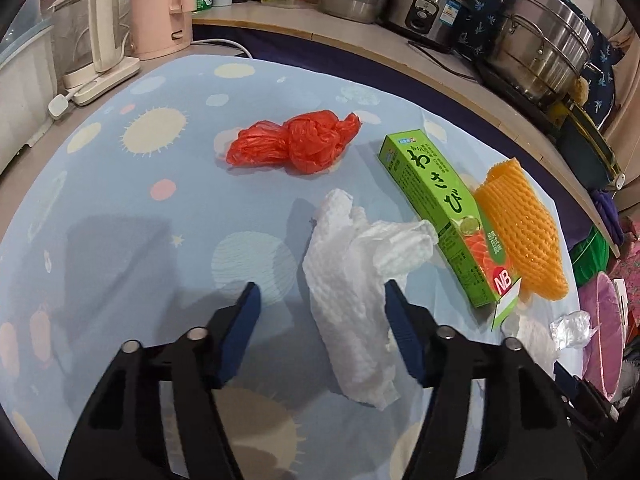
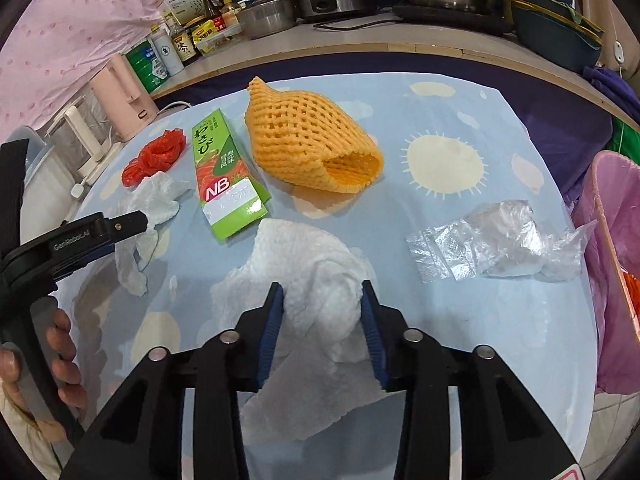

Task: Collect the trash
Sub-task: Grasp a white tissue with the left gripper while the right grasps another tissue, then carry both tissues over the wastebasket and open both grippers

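Trash lies on a blue patterned tablecloth. My left gripper is open, its right finger touching a crumpled white paper towel that lies between the jaws. Beyond it are a red plastic bag, a green wasabi box and an orange foam fruit net. My right gripper is open around a second crumpled white tissue, jaws close to both its sides. The right wrist view also shows the net, the box, the red bag, a clear plastic bag and the left gripper.
A pink-lined trash bin stands off the table's right edge. A kettle and pink appliance stand at the back left. Pots, a rice cooker and bottles line the wooden counter behind.
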`<state>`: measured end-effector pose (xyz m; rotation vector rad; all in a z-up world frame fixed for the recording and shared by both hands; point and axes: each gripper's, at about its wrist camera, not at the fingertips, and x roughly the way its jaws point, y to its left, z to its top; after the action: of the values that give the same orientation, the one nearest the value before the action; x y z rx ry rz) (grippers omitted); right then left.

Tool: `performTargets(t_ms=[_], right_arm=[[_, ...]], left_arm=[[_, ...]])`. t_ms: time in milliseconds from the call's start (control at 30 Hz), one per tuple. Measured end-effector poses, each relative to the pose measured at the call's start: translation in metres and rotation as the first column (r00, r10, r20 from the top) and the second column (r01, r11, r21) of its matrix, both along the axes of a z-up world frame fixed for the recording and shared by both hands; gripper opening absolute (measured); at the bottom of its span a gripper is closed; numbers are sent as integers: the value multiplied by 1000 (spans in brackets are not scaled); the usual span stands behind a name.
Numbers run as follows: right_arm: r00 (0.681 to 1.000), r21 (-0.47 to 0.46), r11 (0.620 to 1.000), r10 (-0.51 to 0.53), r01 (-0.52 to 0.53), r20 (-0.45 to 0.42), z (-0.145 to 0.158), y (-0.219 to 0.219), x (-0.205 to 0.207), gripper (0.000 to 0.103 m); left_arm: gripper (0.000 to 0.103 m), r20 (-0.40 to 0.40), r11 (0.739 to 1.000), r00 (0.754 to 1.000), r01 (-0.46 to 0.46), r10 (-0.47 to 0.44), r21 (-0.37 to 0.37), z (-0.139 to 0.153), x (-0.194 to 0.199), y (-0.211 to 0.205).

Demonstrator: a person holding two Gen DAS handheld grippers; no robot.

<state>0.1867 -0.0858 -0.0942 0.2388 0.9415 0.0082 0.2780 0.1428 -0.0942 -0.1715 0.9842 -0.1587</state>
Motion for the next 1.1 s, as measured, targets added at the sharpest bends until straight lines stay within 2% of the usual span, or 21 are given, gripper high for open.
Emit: performTargets(t_ms=[33,67,100,167,300,433,633,800,1100], right_arm=[[1000,2,1000,5,-5,0,0,1,-2,22],[1000,4,1000,8,-8,2,1,1,-4,19],[1000,9,1000,12,-12,8,3,1,-8,15],[1000,13,1000,21,-21,23,9,2,-17,14],[998,36,999,26,-28,59,26,-5,-44,14],[995,50,999,13,-18,94,44,-18,-78,14],[987,61,996,-76,68,142,68,-62,-135,14],[963,67,981,-193,184,187,87,-112,-171,14],[899,69,933,-358,353,253,103,-194,-199,14]], left_arm=[[39,4,1000,1000,1,-1,7,0,0,-2],[23,8,1000,1000,14,-14,8,1,-2,-4],[16,1,1000,1000,28,-28,6,2,-3,-6],[9,-1,999,999,39,-39,13,5,-10,-8],[8,18,997,997,73,-73,5,18,-37,-11],[8,24,989,989,145,-145,-19,31,-77,-22],[8,25,964,966,258,-257,-62,48,-128,-58],[8,51,923,928,373,-370,-92,69,-158,-107],[8,128,824,834,551,-537,-132,105,-182,-215]])
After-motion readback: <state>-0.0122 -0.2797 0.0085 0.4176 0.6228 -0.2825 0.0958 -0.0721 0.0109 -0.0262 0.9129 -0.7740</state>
